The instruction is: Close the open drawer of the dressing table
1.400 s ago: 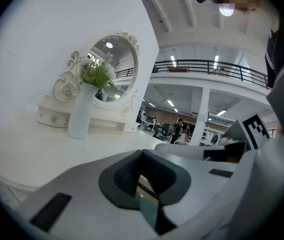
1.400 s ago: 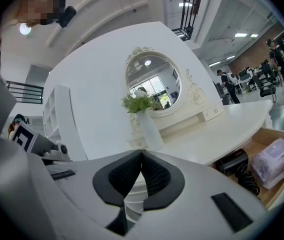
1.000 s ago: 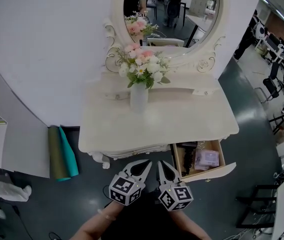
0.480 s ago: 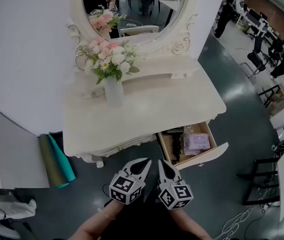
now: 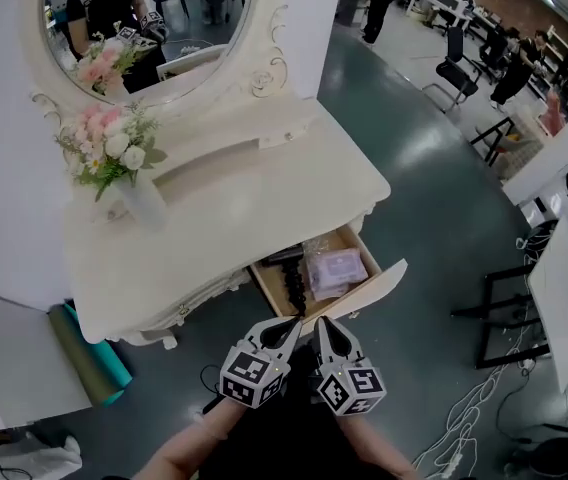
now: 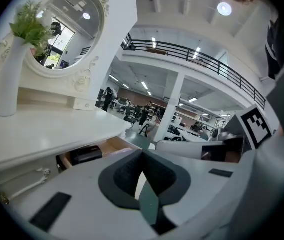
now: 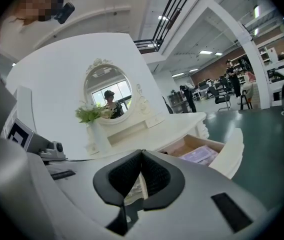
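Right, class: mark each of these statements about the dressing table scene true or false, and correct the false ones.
1. The dressing table's drawer stands open. True.
2. The drawer is empty. False: a pale purple packet and a dark item lie in it.
3. A vase of flowers stands on the tabletop. True.
4. The left gripper is clamped on the drawer front. False: its jaws are together with nothing between them.
5. The right gripper has its jaws together. True.
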`<state>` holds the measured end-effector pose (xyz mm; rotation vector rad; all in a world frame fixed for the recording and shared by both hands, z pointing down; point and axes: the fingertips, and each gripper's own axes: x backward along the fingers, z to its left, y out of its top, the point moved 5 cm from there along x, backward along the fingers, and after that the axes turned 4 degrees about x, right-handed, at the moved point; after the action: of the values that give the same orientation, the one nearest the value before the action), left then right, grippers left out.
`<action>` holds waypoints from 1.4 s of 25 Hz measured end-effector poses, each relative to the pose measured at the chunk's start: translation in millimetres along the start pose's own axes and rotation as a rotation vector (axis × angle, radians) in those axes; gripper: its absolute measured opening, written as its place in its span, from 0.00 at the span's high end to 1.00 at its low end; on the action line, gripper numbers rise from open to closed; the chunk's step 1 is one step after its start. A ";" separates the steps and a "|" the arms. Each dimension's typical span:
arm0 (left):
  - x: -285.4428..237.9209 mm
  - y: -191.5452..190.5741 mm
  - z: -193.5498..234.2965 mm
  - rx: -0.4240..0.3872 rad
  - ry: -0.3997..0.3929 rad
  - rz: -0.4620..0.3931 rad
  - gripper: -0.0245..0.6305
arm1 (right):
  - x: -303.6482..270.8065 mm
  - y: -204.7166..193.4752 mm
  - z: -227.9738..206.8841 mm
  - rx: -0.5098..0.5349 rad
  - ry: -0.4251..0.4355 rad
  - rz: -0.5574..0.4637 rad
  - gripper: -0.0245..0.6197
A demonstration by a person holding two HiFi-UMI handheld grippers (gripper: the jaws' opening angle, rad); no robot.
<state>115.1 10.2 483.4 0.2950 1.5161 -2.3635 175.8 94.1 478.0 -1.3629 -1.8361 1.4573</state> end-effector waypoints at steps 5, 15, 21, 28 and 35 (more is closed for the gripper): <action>-37.1 2.4 -15.8 0.008 -0.009 0.018 0.93 | 7.2 11.3 -46.3 -0.011 -0.043 0.000 0.92; -96.2 3.3 -41.0 0.002 0.024 0.030 0.93 | 12.2 31.4 -127.0 -0.003 -0.040 0.015 0.92; -122.7 -6.8 -53.5 0.010 0.071 0.023 0.93 | 15.0 30.4 -166.6 0.005 -0.004 0.063 0.92; -139.4 -33.3 -55.2 0.069 0.147 0.031 0.93 | 11.2 18.1 -197.2 0.020 0.035 0.150 0.92; -141.2 -66.8 -55.0 0.157 0.243 0.062 0.93 | 8.6 -8.4 -211.4 0.032 0.087 0.262 0.92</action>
<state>221.5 107.7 564.6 0.6783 1.3978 -2.4738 337.3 204.5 559.2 -1.6739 -1.6208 1.5189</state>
